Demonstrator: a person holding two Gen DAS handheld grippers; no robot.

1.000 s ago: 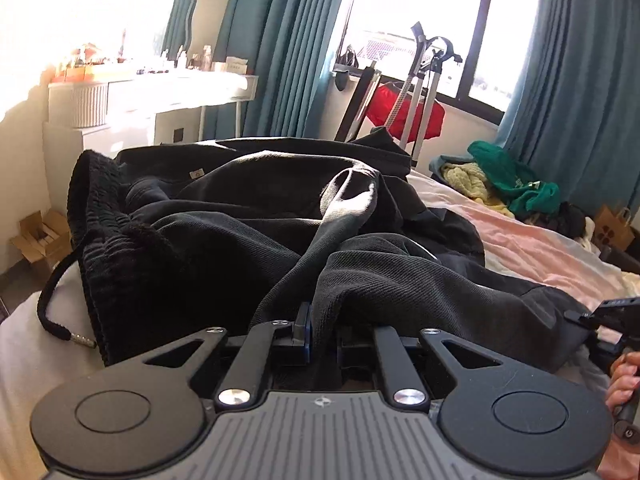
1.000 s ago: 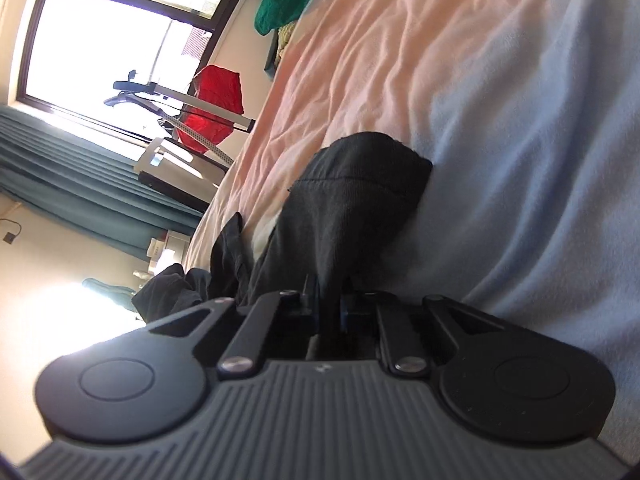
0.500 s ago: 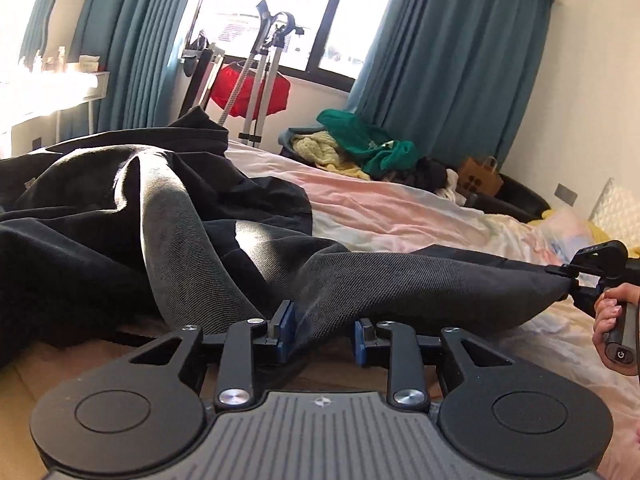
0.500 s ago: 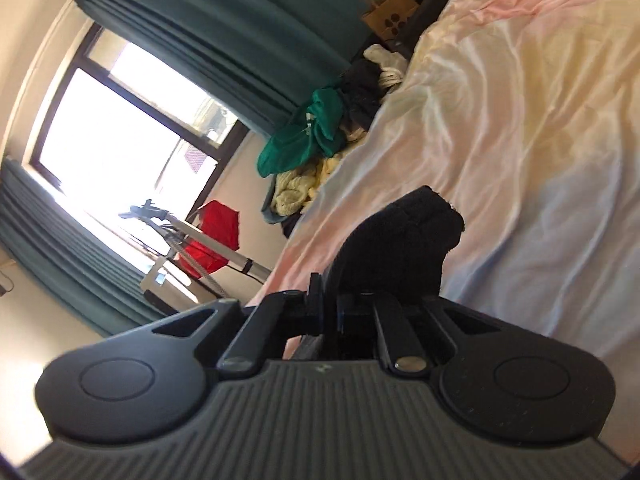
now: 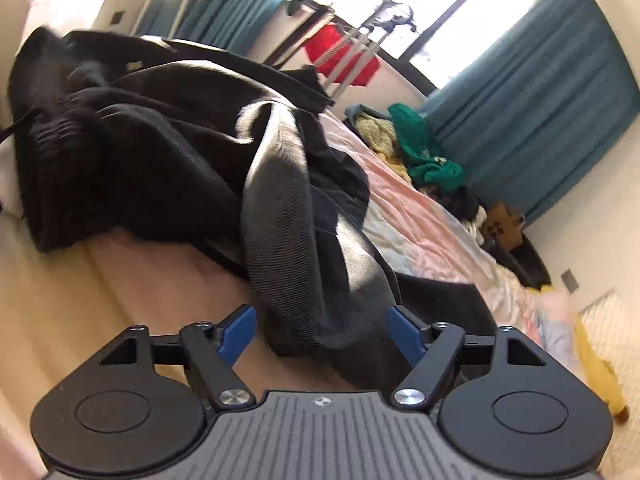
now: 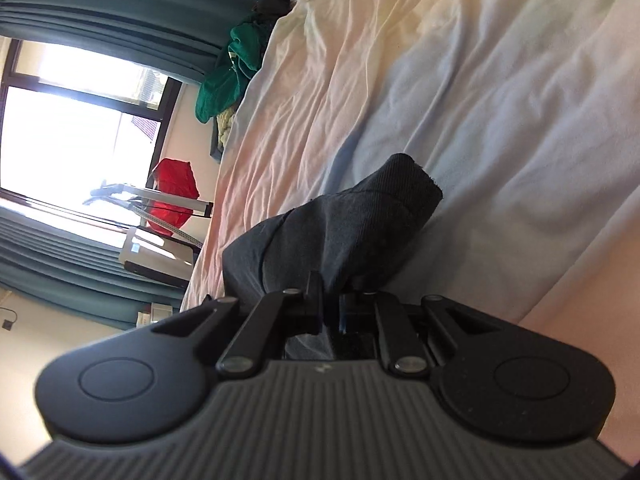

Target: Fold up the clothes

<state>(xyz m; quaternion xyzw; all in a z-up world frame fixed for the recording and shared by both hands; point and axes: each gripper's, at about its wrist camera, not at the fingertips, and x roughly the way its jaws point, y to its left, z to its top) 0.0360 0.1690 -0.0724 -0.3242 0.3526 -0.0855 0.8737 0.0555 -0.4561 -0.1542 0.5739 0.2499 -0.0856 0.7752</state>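
On the bed (image 5: 420,216): left tool (image 5: 322,330) spread wide and off the cloth, right tool (image 6: 330,304) clamped on a dark garment (image 5: 168,152).

Left wrist view: the blue pads (image 5: 240,330) stand far apart; the jaws have just been opening, and a grey-black fold of the garment lies between them, touching neither pad. The rest of the garment is heaped crumpled over the left and middle of the bed, ribbed part at far left. Right wrist view: jaws nearly closed, pinching a dark grey end of the garment (image 6: 360,224) that sticks up ahead of the fingers over the pale pink and blue sheet (image 6: 500,100). Beyond the bed are a green clothes pile (image 5: 424,152), teal curtains (image 5: 540,100) and a red item (image 5: 344,56) on a stand by the window.
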